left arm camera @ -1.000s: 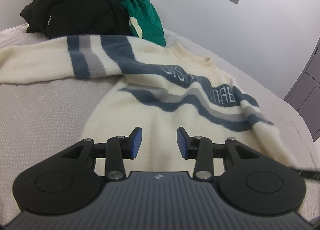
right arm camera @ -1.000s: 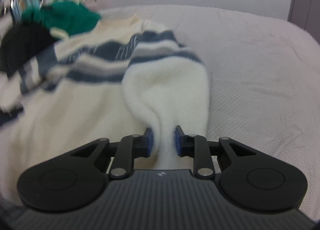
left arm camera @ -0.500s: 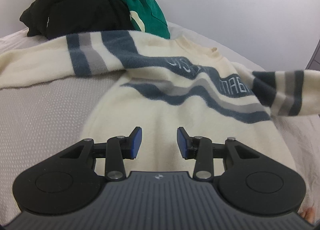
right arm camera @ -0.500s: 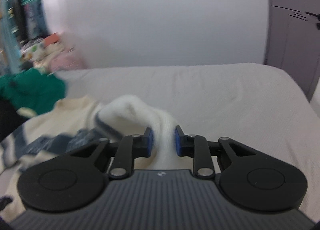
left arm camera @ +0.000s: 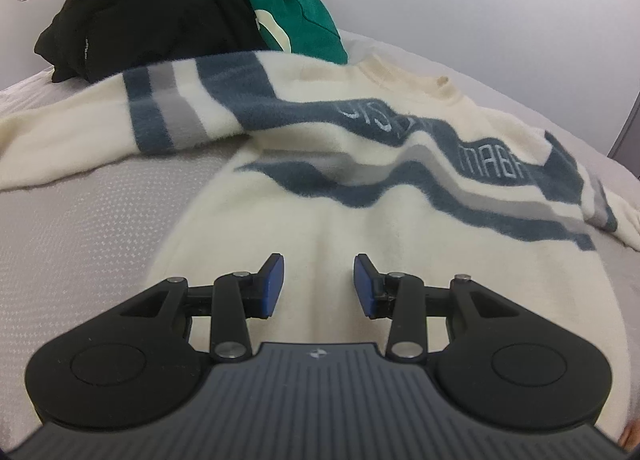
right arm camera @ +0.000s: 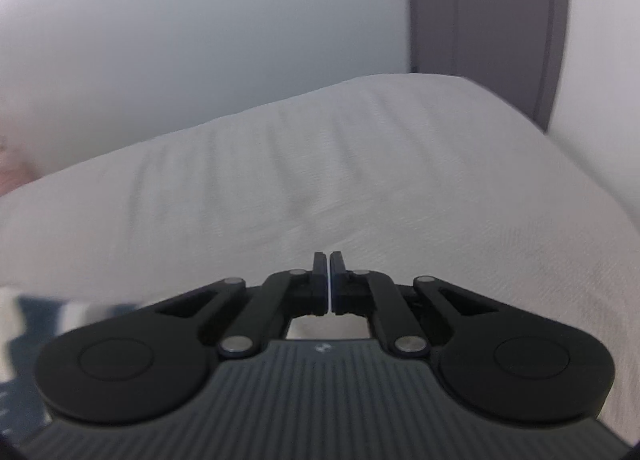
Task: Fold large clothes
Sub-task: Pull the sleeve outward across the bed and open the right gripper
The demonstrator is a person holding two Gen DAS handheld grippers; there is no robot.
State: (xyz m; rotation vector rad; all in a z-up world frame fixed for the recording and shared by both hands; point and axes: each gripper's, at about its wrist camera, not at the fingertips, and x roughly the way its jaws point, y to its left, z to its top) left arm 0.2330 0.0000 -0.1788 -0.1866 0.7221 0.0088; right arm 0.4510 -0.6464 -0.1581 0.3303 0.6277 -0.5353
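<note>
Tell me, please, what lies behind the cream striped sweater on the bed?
Behind the cream sweater sits a black garment with a green garment beside it, piled on the bed. The sweater's sleeve covers their bases, so whatever is beneath them stays hidden.

- Sweater spread flat on bed, collar at far end, hem nearest left gripper.
- One sleeve stretched out to left across bed; other sleeve folded in over body at right edge.
- Dark garment heaped behind left sleeve, w/ another garment just beside it on right, both touching sweater's far edge.
- Wall behind bed.
- Right gripper over bare bed; bit of sweater at lower left.
</note>
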